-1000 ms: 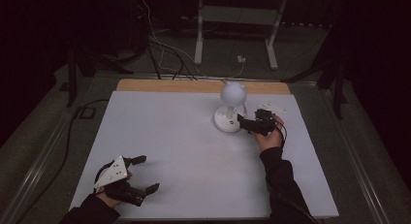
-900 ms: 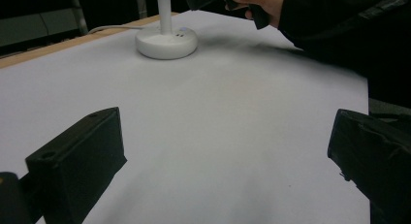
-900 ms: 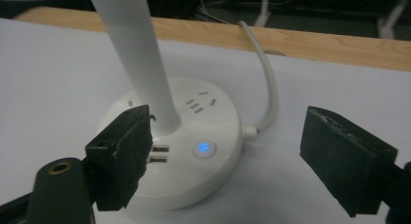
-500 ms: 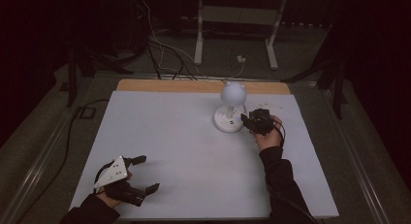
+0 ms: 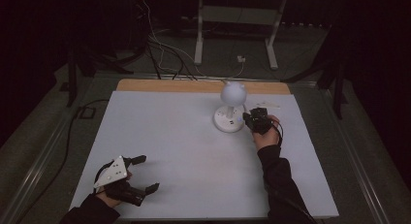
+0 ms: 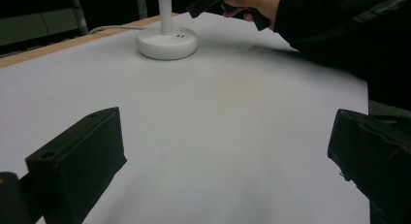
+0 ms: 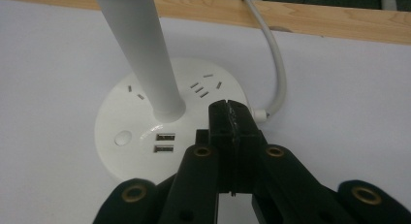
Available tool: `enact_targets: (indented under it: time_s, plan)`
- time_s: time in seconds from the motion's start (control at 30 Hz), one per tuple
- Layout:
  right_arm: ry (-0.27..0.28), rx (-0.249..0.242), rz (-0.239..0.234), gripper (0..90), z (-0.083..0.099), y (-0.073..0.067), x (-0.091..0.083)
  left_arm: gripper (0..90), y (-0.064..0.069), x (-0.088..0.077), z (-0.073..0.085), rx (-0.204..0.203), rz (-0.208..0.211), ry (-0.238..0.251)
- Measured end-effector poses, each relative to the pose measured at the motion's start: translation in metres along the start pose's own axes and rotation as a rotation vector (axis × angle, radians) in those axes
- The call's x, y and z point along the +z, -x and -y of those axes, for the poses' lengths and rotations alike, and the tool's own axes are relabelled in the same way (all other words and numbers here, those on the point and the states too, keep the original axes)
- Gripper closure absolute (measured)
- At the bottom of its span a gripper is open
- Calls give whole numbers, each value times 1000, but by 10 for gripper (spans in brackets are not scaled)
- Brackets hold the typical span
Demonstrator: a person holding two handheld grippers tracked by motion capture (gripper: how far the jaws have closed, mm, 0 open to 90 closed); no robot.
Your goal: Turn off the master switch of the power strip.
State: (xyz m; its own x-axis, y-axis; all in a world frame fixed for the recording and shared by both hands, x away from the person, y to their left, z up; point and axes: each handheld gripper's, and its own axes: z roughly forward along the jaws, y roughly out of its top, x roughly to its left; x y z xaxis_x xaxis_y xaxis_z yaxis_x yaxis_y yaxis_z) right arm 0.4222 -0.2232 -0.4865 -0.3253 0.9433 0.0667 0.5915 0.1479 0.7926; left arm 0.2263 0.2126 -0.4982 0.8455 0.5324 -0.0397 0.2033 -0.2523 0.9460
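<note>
In the high view, a white desk lamp (image 5: 229, 111) is standing in the upper right of the frame on the white table (image 5: 184, 151), with its ball-shaped head above a round base. The right gripper (image 5: 255, 121) is hovering just beside that base on its right, while the left gripper (image 5: 127, 180) is waiting at the lower left, well apart from the lamp, with its jaws spread wide and nothing between them.

In the left gripper view, the two black jaws are standing far apart at the bottom corners over bare table. The lamp base (image 6: 166, 40) is sitting in the upper left of the frame, and the person's right hand (image 6: 252, 2) is reaching in at the top with its gripper.

In the right gripper view, the jaws are pressed together at the lower centre with nothing between them, their tips (image 7: 229, 118) hanging over the base's near right edge. The base (image 7: 145, 132) is showing socket slots, two USB ports (image 7: 165, 142) and a round button (image 7: 123, 137) at its lower left. A white cord (image 7: 275, 64) is curving away toward the wooden strip (image 7: 310, 20) at the top.

The base is looking like hard, smooth plastic, probably weighted and slippery at the rim. The stiff stem (image 7: 140, 49) is seeming the better place to take hold; the closed tips are suiting a button press more than a lift.
</note>
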Motion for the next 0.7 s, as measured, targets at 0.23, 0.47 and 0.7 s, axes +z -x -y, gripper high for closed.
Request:
enact_targets:
  time_s: [0.23,0.47,0.7]
  plan:
    - [5,-37,-13,899,0,-2,6,4,0,0,0,-2,-2,1]
    - [7,-20,13,899,1,-4,10,4,0,0,0,-2,-1,0]
    - [13,-22,35,900,3,-8,16,4,0,0,0,1,-1,-3]
